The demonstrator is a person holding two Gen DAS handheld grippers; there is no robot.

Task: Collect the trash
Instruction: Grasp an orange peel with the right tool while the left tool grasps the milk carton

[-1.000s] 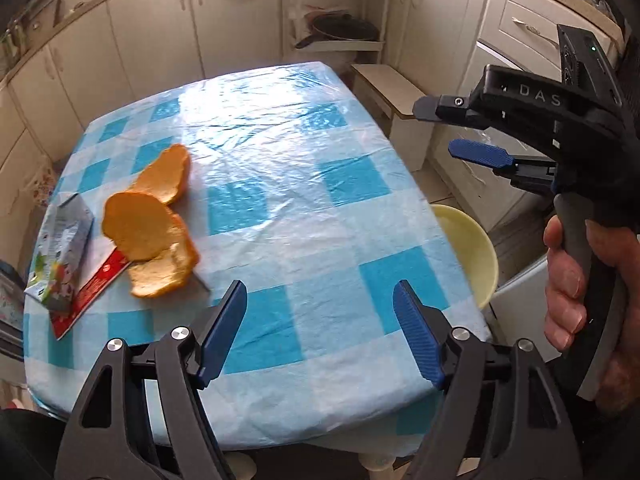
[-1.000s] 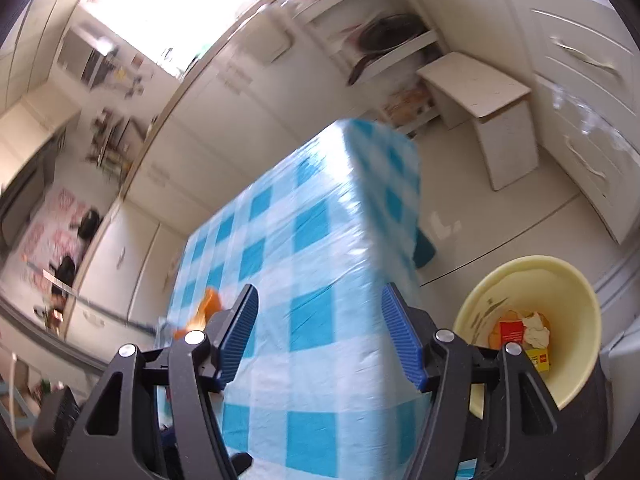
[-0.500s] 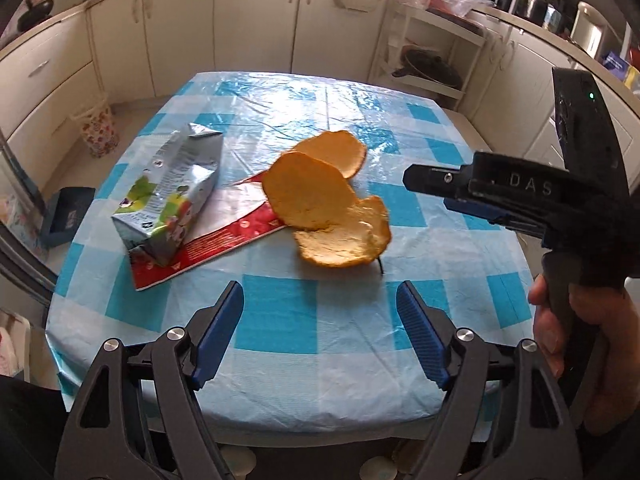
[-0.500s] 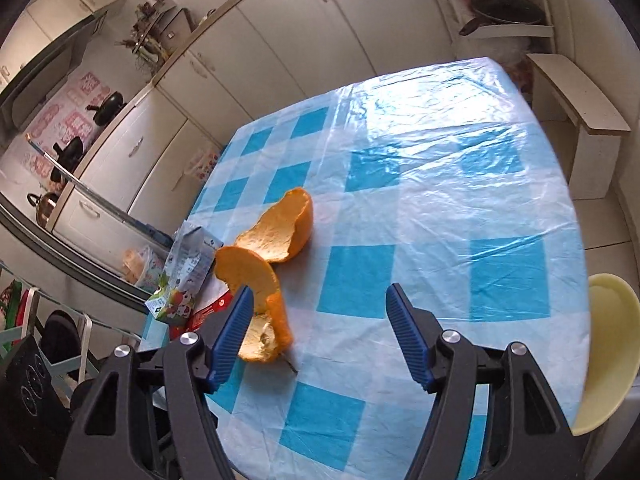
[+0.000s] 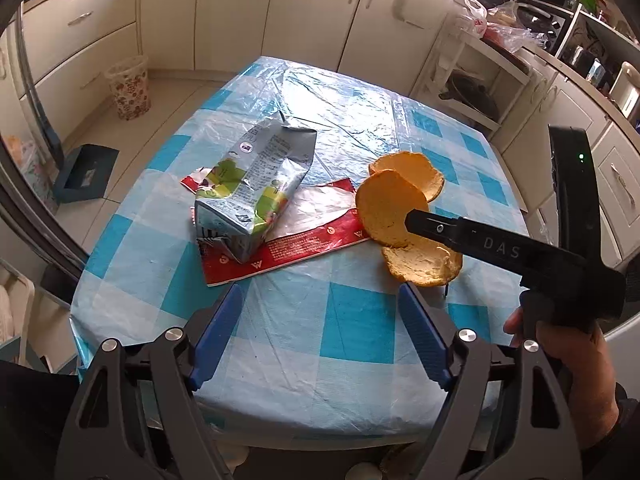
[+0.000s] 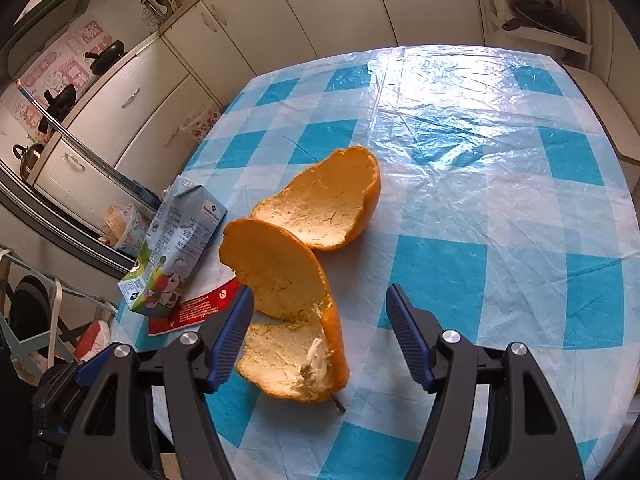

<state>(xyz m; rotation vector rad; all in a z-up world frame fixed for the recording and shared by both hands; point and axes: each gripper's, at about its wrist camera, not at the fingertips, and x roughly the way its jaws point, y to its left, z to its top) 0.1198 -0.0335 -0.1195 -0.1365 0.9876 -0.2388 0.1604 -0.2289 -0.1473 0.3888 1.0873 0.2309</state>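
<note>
Right wrist view: the right gripper (image 6: 320,334) is held wide open and empty just above the near orange peel (image 6: 294,320), apparently so it can be straddled, while the left gripper (image 5: 320,336) is held open, empty.

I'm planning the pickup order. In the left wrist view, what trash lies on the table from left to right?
Crushed drink carton → red wrapper partly beneath it → orange peels, where the right gripper hovers.

Right tool (image 6: 320,332) now closer over the orange peel (image 6: 288,276), jaws apart.
</note>
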